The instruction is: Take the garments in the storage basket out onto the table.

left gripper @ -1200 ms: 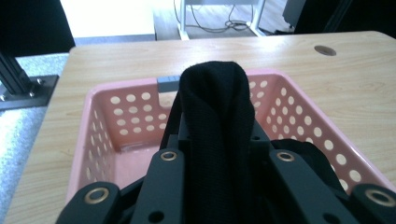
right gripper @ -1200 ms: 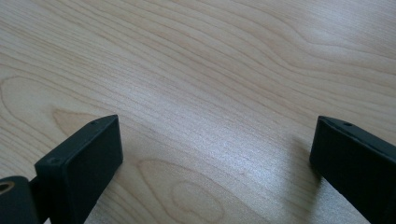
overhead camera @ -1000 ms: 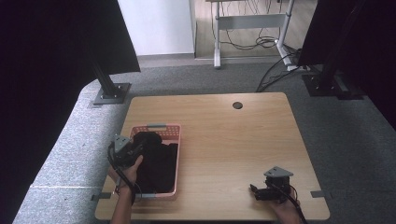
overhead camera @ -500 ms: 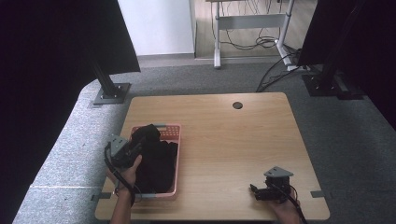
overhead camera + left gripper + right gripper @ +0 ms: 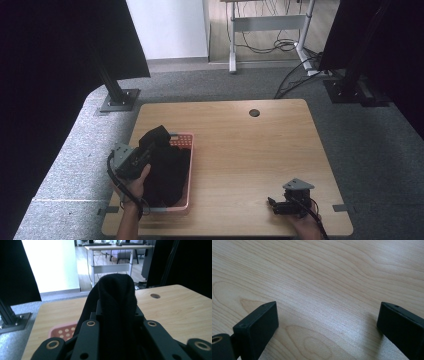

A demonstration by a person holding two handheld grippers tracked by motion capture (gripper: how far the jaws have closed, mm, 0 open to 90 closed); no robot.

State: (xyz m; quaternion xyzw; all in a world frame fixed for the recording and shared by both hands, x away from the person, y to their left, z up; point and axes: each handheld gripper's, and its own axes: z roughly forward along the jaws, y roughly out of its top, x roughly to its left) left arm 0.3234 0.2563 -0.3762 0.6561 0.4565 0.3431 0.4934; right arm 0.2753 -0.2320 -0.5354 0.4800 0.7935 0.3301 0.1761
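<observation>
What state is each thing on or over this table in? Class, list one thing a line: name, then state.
left gripper: shut on the black cloth, raised over the basket.
black cloth: bunched; one end lifted in the jaws, the rest lying in the basket.
pink basket: upright on the table, holding most of the cloth.
right gripper: open, nothing between its jaws, low over bare wood.
table: bare apart from the basket.

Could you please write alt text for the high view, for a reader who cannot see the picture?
Seen from above, the left gripper is shut on a black cloth and holds part of it above a pink basket at the left of a wooden table. The right gripper rests open and empty near the table's front right corner.
</observation>
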